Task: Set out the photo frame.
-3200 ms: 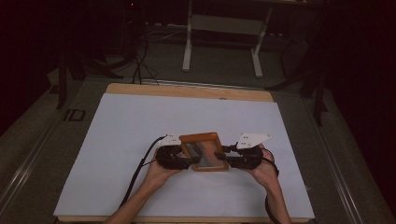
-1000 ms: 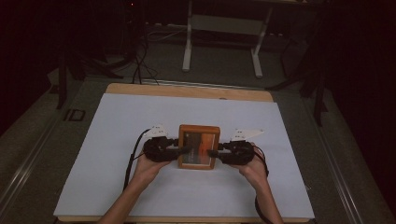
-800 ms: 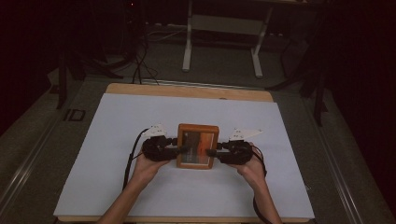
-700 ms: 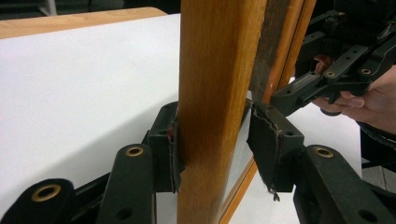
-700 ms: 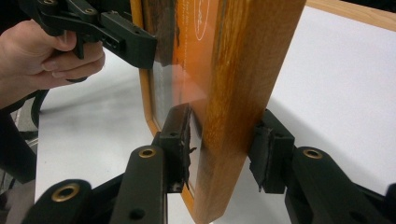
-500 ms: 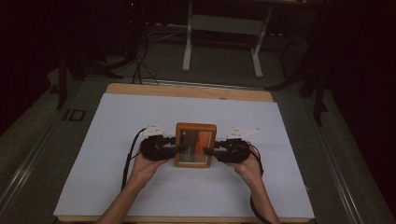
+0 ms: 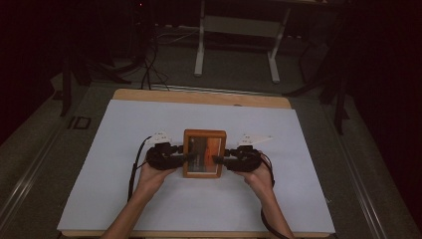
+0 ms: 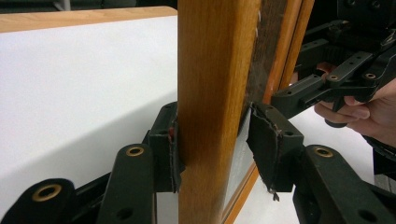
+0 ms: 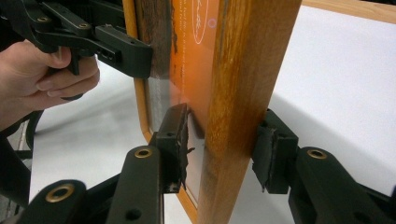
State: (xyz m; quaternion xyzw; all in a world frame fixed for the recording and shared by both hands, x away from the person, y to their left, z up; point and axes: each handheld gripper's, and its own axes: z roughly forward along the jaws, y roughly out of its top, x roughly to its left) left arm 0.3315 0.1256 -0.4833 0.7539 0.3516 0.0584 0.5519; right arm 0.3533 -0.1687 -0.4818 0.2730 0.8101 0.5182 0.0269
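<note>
A wooden picture frame with an orange print behind glass is held upright at the middle of the white table top. My left gripper is shut on its left side rail. In the left gripper view, that gripper has one pad on the back of the frame and one on the glass. My right gripper is shut on the right rail. The right gripper view shows it clamping the frame the same way. Each gripper view shows the other gripper across the frame.
A bare wooden strip runs along the table's far edge. Beyond it stand a white metal stand and dark cables on the floor. White surface lies open on all sides of the frame.
Since 3.2 s ago the frame has gone from tilted back to upright and farther from the person. Over the last second both grippers and the frame drifted slightly left.
</note>
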